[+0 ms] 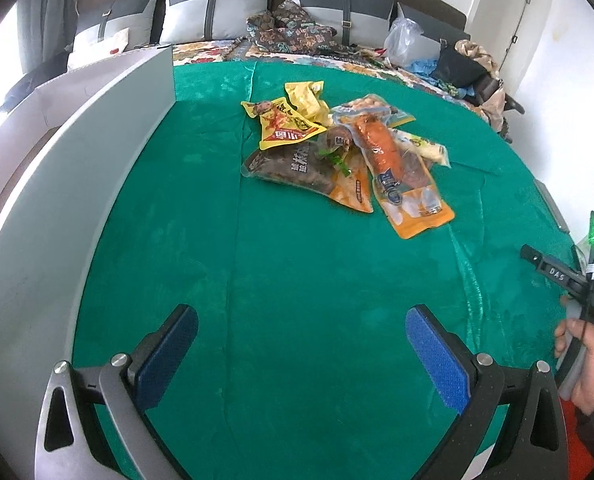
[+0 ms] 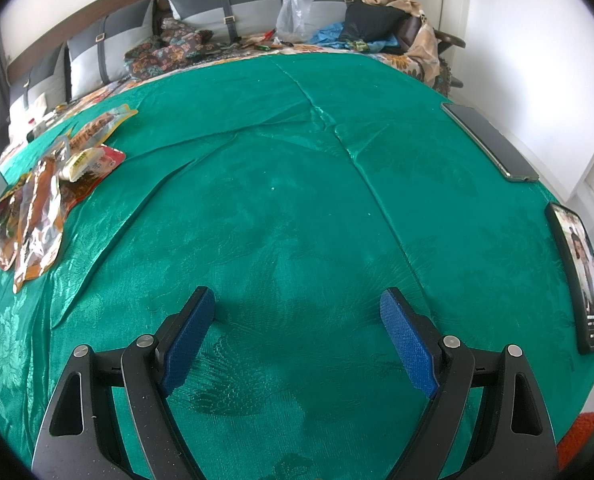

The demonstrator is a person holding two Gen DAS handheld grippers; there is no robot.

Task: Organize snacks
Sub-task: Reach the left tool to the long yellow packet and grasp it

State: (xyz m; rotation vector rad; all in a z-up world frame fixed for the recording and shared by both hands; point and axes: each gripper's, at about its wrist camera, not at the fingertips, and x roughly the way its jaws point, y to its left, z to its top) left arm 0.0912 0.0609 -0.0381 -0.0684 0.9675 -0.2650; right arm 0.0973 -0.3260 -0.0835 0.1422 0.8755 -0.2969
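Note:
A pile of snack packets (image 1: 345,148) lies on the green cloth, ahead of my left gripper (image 1: 301,320): yellow packets (image 1: 285,120), a dark brown packet (image 1: 285,166), an orange sausage packet (image 1: 401,172). The left gripper is open and empty, well short of the pile. A grey box (image 1: 57,208) stands at its left. In the right wrist view the same pile (image 2: 45,196) lies at the far left. My right gripper (image 2: 297,308) is open and empty over bare cloth, and it shows at the right edge of the left wrist view (image 1: 565,276).
Two phones lie at the table's right edge, one dark (image 2: 493,142) and one lit (image 2: 585,276). Behind the table are a sofa with grey cushions (image 2: 225,4), a plastic bag (image 2: 295,12) and heaped clothes (image 2: 393,20). The cloth has raised folds (image 2: 337,128).

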